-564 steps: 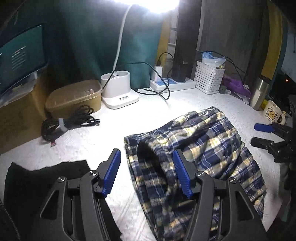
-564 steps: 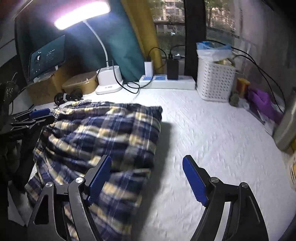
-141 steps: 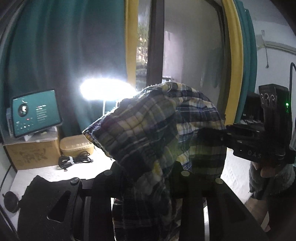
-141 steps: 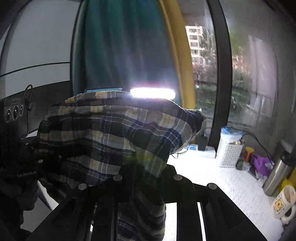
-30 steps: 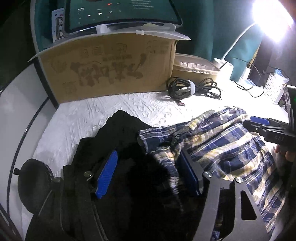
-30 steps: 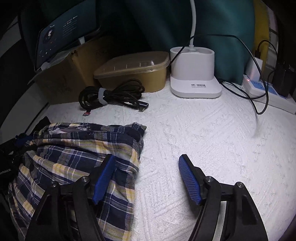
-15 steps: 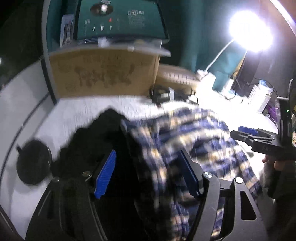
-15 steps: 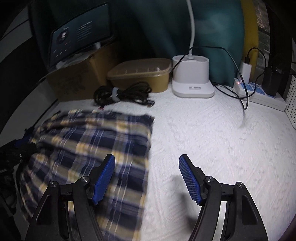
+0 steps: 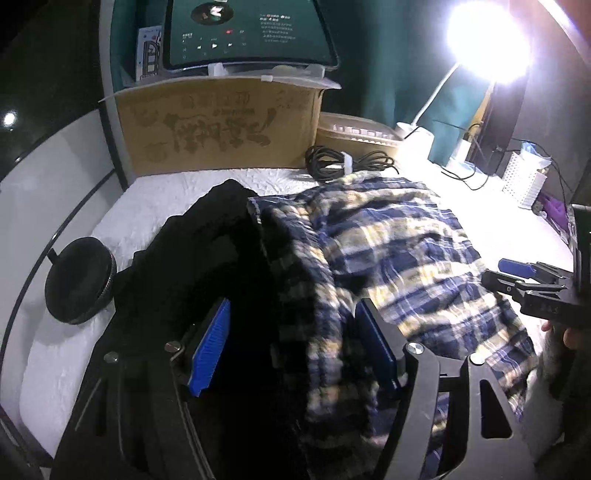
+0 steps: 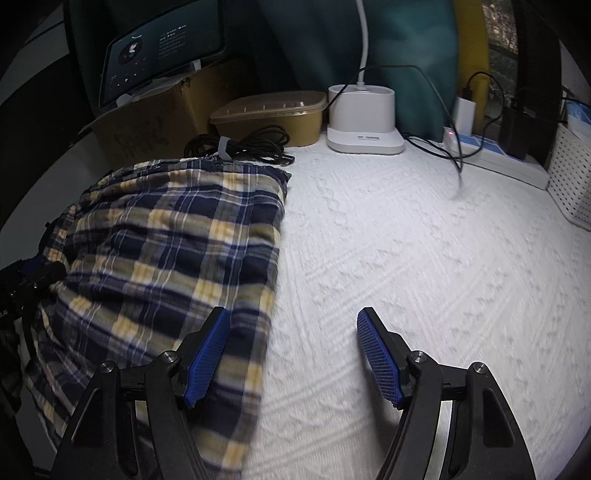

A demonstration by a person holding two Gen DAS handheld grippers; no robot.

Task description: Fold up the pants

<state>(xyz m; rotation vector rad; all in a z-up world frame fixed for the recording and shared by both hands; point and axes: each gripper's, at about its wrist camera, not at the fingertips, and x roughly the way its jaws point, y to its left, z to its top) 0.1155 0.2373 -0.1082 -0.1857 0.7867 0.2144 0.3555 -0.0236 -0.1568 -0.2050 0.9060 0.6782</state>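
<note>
The blue and yellow plaid pants (image 9: 399, 258) lie spread flat on the white textured table cover (image 10: 424, 258); they also show in the right wrist view (image 10: 173, 254). My left gripper (image 9: 295, 350) is open above the pants' near left edge, with the cloth lying between its blue pads but not pinched. My right gripper (image 10: 291, 354) is open and empty, its left pad (image 10: 207, 354) over the pants' right edge. The right gripper also shows at the right of the left wrist view (image 9: 532, 277).
A black garment (image 9: 199, 258) lies left of the pants, with a round black object (image 9: 79, 280) beyond it. At the back stand a cardboard box (image 9: 218, 129) with a tablet (image 9: 247, 33), a brown lidded container (image 10: 269, 114), a cable bundle (image 10: 240, 147), a lamp base (image 10: 364, 118), a power strip (image 10: 491, 151) and a white basket (image 10: 572, 177).
Both grippers have drawn back and risen a little from the pants. The pants now lie more spread out and flatter on the table than one second ago.
</note>
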